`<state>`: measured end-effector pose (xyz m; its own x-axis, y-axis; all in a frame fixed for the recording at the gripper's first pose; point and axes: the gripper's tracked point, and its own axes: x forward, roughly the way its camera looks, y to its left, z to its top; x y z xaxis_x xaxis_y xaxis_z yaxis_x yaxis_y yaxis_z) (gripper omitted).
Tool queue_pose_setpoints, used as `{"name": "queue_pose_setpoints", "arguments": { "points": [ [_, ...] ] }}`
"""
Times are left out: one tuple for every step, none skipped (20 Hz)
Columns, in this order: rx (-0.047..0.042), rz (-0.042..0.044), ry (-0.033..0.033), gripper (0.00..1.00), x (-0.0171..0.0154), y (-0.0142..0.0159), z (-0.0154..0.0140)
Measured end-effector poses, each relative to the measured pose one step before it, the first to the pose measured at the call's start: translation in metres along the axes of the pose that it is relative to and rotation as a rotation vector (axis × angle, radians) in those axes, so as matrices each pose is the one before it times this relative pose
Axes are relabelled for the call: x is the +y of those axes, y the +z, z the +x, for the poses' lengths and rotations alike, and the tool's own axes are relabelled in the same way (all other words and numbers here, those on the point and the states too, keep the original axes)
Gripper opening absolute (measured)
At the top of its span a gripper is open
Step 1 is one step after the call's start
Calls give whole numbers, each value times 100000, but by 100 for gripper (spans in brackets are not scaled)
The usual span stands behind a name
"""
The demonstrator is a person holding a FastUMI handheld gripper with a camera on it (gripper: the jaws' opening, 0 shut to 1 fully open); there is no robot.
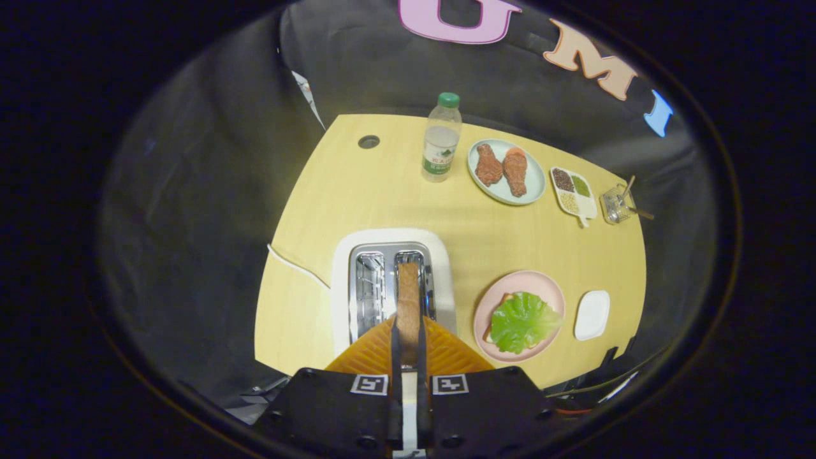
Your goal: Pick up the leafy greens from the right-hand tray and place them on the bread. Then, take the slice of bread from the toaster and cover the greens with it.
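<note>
Gripper (408,331) pinched brown bread slice (408,299) above white toaster (440,255); pink plate (548,293) with green lettuce leaf (523,322) right; lower bread mostly hidden.

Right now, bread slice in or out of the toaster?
Partly in. The bread slice stands on edge in the right slot of the toaster, with the gripper shut on its near end.

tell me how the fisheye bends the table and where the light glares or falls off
Gripper view: the fisheye bows the pale wooden table edges outward; light is brightest mid-table and fades into the dark cloth around it; glare streaks the chrome top of the white toaster; the gripper is shut on the brown bread slice, both sharp.
</note>
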<state>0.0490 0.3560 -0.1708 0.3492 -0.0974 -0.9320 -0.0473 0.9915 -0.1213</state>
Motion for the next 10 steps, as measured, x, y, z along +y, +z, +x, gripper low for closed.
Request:
{"name": "queue_pose_setpoints", "arguments": {
  "points": [
    [-1263, 1995, 1307, 11, -302, 233, -775],
    [-1239, 1312, 913, 11, -404, 342, -840],
    [-975, 806, 874, 11, -435, 269, -821],
    [-564, 441, 905, 11, -362, 289, -835],
    [-723, 755, 504, 11, -569, 292, -785],
    [-758, 926, 797, 11, -441, 309, -700],
    [-880, 1212, 437, 11, -398, 328, -718],
    [-940, 1013, 166, 11, -613, 388, -711],
    [-1027, 1362, 90, 11, -739, 289, -577],
    [-1369, 1592, 349, 11, -648, 467, -598]
  ]
}}
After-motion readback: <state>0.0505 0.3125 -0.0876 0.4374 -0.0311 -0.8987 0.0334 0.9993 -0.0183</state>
